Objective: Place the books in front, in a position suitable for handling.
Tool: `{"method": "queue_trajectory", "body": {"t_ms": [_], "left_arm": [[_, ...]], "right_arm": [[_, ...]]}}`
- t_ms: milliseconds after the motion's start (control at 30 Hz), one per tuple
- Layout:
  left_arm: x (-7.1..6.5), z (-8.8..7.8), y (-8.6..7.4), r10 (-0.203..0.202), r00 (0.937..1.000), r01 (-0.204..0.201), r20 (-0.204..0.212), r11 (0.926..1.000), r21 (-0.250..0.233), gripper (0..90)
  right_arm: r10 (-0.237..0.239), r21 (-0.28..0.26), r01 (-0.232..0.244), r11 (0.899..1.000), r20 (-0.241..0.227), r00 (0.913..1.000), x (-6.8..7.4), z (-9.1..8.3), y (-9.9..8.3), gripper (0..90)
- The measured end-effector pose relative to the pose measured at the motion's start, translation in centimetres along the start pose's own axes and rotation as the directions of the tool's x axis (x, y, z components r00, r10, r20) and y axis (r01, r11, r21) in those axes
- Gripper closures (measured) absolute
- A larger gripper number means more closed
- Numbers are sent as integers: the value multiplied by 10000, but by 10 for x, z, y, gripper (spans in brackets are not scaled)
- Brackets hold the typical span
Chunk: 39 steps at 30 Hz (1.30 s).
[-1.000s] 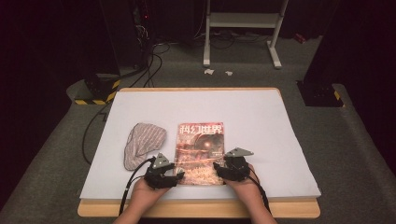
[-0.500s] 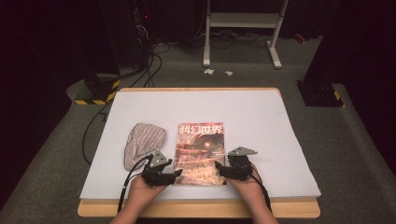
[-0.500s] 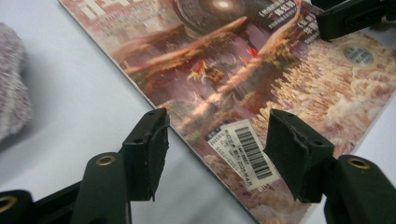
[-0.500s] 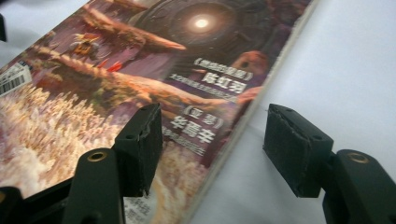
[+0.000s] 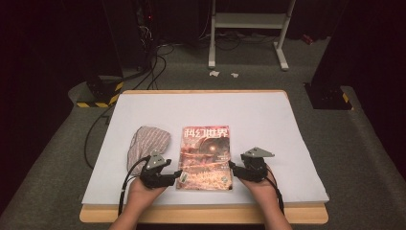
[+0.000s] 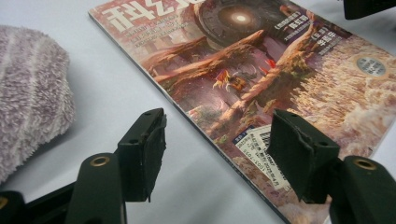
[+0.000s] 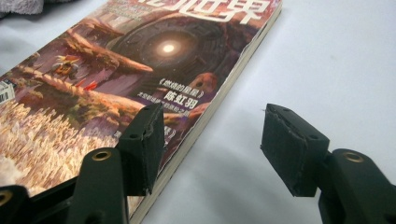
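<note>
Beyond the magazine [image 7: 140, 70], the towel [image 7: 28, 4] is cropped.

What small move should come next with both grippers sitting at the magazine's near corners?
Probably ease the right gripper lower and close on the magazine edge: its open jaws straddle that edge, gripping nothing. The left gripper, just opening, is also empty.

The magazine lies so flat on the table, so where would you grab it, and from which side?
Probably by its long side edges. The magazine lies flat and closed, so only its thin edges offer a hold. The left gripper and right gripper, both open, each straddle a near edge, so coming in low from either side and pinching there looks best.
</note>
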<state>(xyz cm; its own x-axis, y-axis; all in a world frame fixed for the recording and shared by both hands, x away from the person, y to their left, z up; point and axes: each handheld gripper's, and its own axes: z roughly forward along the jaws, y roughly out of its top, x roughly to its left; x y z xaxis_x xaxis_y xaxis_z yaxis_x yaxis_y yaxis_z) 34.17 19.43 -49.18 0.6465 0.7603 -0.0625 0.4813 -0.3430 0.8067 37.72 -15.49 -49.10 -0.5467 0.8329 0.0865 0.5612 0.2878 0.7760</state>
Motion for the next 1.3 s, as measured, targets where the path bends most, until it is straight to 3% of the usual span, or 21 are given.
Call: {"method": "queue_trajectory", "body": {"t_ms": [200, 300, 333, 367, 400, 567, 633, 733, 900, 1100, 1300], "left_arm": [[8, -14, -1, -134, 9999, 140, 99, 9982, -589, 358], [13, -17, -1, -63, 9995, 83, 322, 9979, -641, 355], [15, -19, 0, -6, 9996, 24, 268, 9977, -681, 353], [15, -19, 0, -6, 9996, 24, 268, 9977, -681, 352], [17, -21, 2, 11, 9998, 6, 223, 9971, -765, 350], [21, -33, 8, -30, 9999, 19, -147, 9974, -718, 342], [22, -40, 11, -64, 9997, 47, -224, 9971, -766, 334], [26, -48, 16, -38, 9983, -4, -579, 9974, -725, 325], [44, -58, 17, -362, 9940, 295, -1030, 9974, -656, 286], [64, -62, 18, -440, 9844, 351, -1702, 9979, -553, 205], [82, -50, 12, -761, 9804, 732, -1816, 9971, -231, 159]], "right_arm": [[-33, -283, 38, 9996, 164, 9999, 2, -5, 4, 405], [167, -214, -166, 9996, 48, 9998, -1, -6, 0, 478], [82, -295, -77, 9995, 171, 9998, -3, -7, -1, 424], [82, -295, -77, 9995, 171, 9998, -3, -7, -1, 424], [525, -456, -515, 9976, 215, 9984, -9, -10, 0, 414], [91, -331, -67, 9994, 730, 9973, -14, -18, -4, 362], [335, -576, -290, 9979, 783, 9964, -18, -25, -12, 352], [341, -532, -294, 9982, 902, 9953, -22, -32, -17, 339], [484, -797, -400, 9960, 1066, 9931, -25, -39, -21, 344], [383, -465, -331, 9984, 1167, 9924, -23, -37, -29, 332], [554, -553, -489, 9973, 1217, 9910, -21, -42, -33, 305]]}}
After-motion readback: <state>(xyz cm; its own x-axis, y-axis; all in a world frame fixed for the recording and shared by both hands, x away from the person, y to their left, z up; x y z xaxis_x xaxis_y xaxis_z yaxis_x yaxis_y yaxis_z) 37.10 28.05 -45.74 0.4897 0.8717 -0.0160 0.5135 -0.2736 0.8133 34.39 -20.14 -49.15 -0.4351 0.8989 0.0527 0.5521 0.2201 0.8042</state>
